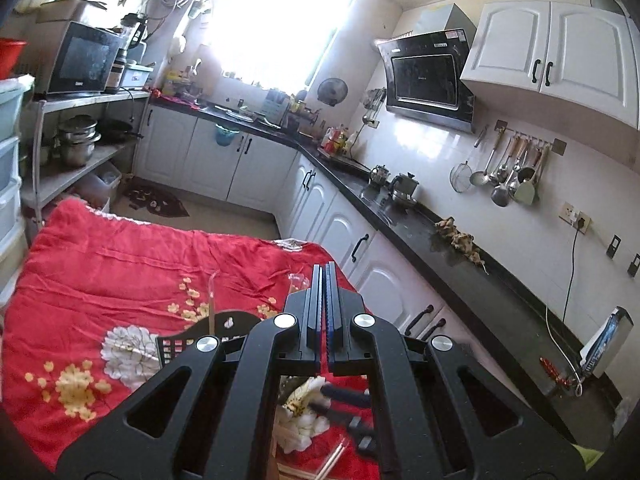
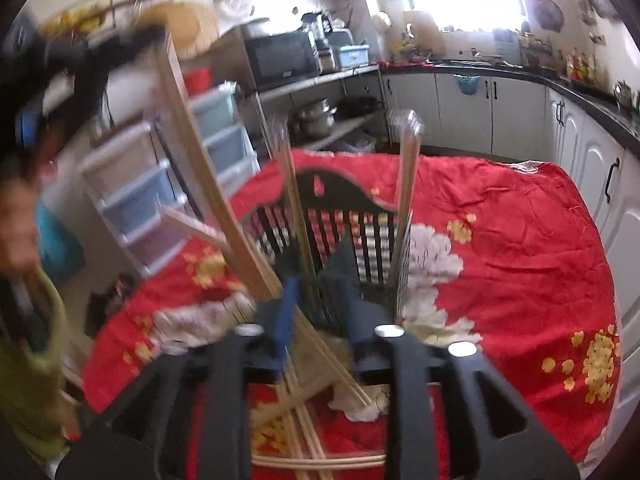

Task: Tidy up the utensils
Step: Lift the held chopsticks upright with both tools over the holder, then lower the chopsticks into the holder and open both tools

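A black slatted utensil holder (image 2: 340, 216) stands on the red flowered cloth (image 2: 500, 240), with several chopsticks (image 2: 404, 184) upright in it. My right gripper (image 2: 320, 300) is open just in front of the holder, above loose wooden chopsticks (image 2: 304, 412) lying on the cloth; the view is blurred. My left gripper (image 1: 325, 276) is shut and empty, raised above the cloth (image 1: 120, 264). The holder (image 1: 224, 324) shows partly behind its left arm. Black-handled utensils (image 1: 348, 396) and chopsticks (image 1: 332, 460) lie under it.
A black counter (image 1: 460, 256) with white cabinets runs along the right. Shelves with pots (image 1: 78, 140) and a microwave (image 1: 86, 60) stand at the back left. Plastic drawers (image 2: 160, 184) stand left of the table. A person's arm (image 2: 24, 216) is at far left.
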A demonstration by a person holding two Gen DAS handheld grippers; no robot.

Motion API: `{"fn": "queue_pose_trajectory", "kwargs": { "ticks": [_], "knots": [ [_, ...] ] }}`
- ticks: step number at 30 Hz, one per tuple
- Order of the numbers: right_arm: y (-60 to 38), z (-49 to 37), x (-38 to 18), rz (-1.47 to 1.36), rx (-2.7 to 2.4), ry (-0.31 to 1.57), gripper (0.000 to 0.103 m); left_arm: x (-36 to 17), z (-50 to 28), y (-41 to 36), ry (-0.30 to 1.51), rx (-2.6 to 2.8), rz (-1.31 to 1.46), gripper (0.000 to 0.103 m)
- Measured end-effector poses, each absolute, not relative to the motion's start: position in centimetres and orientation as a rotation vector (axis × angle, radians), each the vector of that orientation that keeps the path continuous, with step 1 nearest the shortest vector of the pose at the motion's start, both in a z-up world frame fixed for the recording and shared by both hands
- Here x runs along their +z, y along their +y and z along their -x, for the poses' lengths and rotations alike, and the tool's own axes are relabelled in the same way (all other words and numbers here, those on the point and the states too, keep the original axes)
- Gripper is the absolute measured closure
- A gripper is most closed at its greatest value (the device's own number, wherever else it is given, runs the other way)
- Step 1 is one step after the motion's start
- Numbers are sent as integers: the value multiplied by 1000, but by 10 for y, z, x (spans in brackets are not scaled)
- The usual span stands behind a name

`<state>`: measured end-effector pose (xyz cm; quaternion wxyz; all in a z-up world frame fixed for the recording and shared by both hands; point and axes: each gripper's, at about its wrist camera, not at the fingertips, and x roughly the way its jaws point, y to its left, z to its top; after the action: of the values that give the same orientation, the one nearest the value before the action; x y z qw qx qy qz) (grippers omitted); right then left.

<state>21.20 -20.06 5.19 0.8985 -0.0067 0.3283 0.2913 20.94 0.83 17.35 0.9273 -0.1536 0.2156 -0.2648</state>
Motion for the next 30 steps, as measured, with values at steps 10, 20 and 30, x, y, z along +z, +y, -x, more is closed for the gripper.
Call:
{"fn": "queue_pose_trajectory", "kwargs": {
  "ticks": [10,20,30],
  "knots": [
    [-152,-204,-4,284,568,661,53,199,-217,14,399,-523,307,103],
    [-126,-229,-26,351,519,681,87,220,-221,25,359,-483,279,103],
    [-168,-222,38,90,629,603,98,222,-232,47,355,-429,304,103]
  ]
}}
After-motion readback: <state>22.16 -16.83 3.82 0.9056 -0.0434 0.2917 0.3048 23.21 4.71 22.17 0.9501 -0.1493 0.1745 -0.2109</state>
